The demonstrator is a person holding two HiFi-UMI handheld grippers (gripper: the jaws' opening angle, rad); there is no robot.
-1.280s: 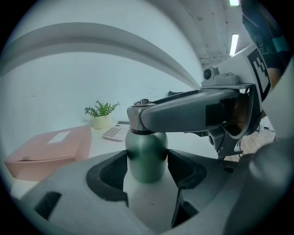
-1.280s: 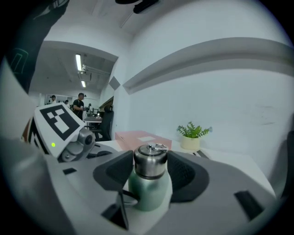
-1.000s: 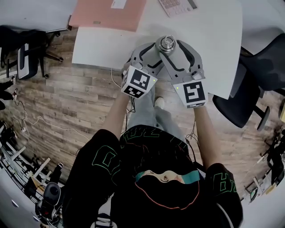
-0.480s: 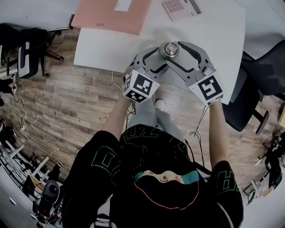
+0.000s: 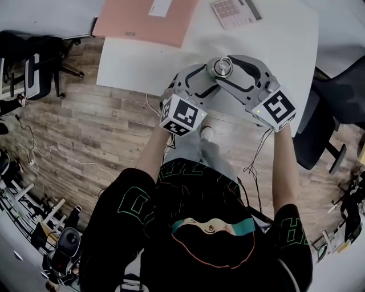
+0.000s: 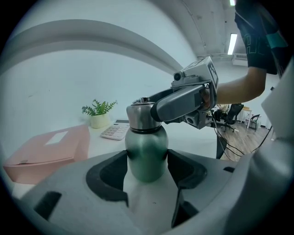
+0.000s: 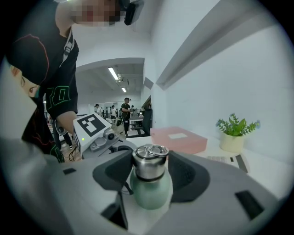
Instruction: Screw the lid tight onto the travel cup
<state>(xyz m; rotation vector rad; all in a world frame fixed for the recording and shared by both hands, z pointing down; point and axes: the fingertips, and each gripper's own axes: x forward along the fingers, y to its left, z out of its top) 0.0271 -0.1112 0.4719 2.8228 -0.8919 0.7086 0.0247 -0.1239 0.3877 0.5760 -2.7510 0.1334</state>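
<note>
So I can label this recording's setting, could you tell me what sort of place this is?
Probably an open-plan office: a white desk carrying a calculator and a pink folder, a black office chair beside it, and ceiling strip lights farther back.

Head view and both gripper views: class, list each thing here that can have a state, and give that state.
travel cup: upright, lid on.
lid: seated on the travel cup, gripped from both sides.
left claw: shut on the travel cup's green body.
right claw: has just been closing further, shut on the lid.
</note>
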